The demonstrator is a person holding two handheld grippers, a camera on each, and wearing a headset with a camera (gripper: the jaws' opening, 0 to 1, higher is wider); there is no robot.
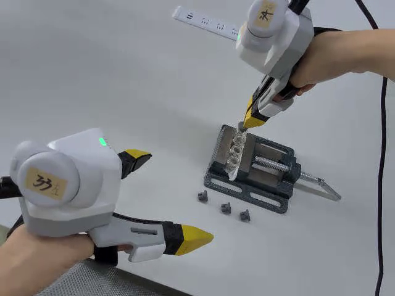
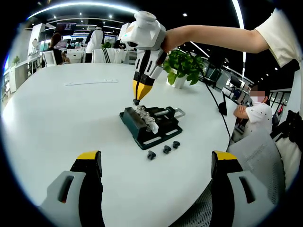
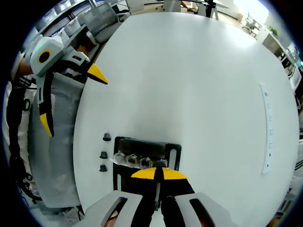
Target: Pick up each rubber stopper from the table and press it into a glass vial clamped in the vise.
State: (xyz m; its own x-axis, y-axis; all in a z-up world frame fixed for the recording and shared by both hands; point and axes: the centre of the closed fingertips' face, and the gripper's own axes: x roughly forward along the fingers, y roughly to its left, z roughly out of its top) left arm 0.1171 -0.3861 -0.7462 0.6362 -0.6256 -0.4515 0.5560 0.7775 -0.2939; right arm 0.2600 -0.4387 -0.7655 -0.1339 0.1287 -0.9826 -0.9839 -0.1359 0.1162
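Note:
A dark vise (image 1: 271, 179) on the white table clamps a row of clear glass vials (image 1: 236, 151). My right gripper (image 1: 247, 123) points down over the far end of that row, shut on a small dark rubber stopper (image 1: 242, 126) that sits at the mouth of the end vial. In the right gripper view the jaws (image 3: 158, 172) meet just above the vials (image 3: 130, 160). Three loose stoppers (image 1: 202, 197) (image 1: 226, 208) (image 1: 245, 215) lie in front of the vise. My left gripper (image 1: 176, 195) hangs open and holds nothing at the near left, apart from the vise (image 2: 142, 132).
A white power strip (image 1: 207, 23) lies at the far side of the table, and a black cable (image 1: 382, 154) runs down the right. The table's near edge is close below the left gripper. A potted plant (image 2: 184, 64) stands beyond the vise.

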